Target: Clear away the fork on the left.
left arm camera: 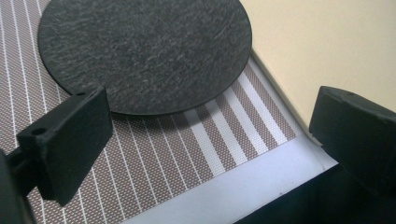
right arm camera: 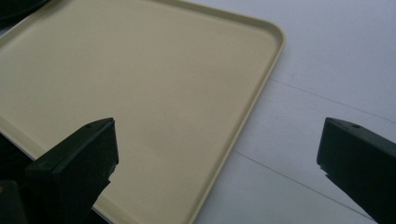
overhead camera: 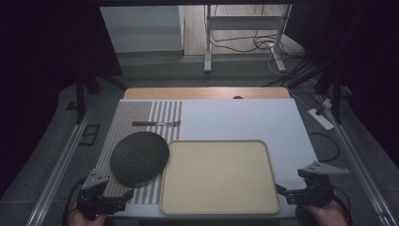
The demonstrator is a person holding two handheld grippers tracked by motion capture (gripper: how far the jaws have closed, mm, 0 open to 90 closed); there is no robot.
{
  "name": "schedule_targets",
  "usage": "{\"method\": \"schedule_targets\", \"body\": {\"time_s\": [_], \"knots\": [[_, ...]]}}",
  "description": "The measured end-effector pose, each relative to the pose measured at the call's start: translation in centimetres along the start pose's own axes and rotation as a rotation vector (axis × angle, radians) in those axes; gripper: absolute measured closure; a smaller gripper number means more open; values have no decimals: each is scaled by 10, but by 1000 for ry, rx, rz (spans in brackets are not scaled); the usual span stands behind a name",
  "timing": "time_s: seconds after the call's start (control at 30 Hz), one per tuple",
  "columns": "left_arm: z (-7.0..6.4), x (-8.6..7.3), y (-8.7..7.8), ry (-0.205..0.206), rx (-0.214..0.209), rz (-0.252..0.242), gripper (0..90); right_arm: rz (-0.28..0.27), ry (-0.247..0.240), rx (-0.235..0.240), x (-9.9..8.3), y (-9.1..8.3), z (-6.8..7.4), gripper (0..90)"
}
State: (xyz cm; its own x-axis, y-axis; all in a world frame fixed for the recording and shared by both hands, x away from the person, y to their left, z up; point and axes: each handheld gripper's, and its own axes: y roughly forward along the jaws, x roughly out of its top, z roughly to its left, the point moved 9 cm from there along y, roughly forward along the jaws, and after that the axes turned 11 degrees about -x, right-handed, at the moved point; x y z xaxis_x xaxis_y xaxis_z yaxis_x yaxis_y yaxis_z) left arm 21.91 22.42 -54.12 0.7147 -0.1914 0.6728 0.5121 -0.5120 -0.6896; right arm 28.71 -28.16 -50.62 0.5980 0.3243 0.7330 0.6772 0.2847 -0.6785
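- The left tongs [overhead camera: 126, 194] were held at the near left corner of the counter [overhead camera: 244, 120], jaws spread wide and gripping nothing.
- In the left gripper view, the dark round plate [left arm camera: 144, 51] lay just beyond those jaws, flat on the striped placemat [left arm camera: 154, 163]; its right edge appeared to reach the rim of the beige tray [left arm camera: 327, 51], though overlap could not be told from this angle.
- In the high view the dark round plate [overhead camera: 139, 157] sat mostly on the striped placemat [overhead camera: 141, 113], with its right edge at or just over the left rim of the beige tray [overhead camera: 273, 188]. It was judged the nearest thing to the left tongs and so the likely object of the work.
- The right tongs [overhead camera: 281, 191] were held at the tray's near right corner, likewise fully open and empty.
- In the right gripper view the tray's right rim [right arm camera: 254, 100] ran between the open jaws, with bare white counter surface [right arm camera: 327, 70] beyond it; this placement was judged to suit a steadying or lifting grip on the rim.
- A small utensil with a reddish handle [overhead camera: 155, 123], possibly a fork, lay at the far end of the placemat, well apart from both tongs.
- The tray was empty, presumably to receive the plate.
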Motion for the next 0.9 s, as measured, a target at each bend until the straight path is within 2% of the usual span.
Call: {"method": "schedule_targets", "body": {"time_s": [0.07, 0.2, 0.6, 0.9], "knots": [[0, 0, 0, 0, -2, 1, 5, -1, 7, 9, 0, 0, 0, 0], [0, 0, 0, -9, -23, -1, 8, -1, -16, 7, 0, 0, 2, 0], [0, -1, 1, -10, -36, 9, 7, 7, -25, 19, -1, 0, 4, 0], [-3, 1, 1, 11, -55, 8, 0, 9, -32, 24, -1, 0, 5, 0]]}}
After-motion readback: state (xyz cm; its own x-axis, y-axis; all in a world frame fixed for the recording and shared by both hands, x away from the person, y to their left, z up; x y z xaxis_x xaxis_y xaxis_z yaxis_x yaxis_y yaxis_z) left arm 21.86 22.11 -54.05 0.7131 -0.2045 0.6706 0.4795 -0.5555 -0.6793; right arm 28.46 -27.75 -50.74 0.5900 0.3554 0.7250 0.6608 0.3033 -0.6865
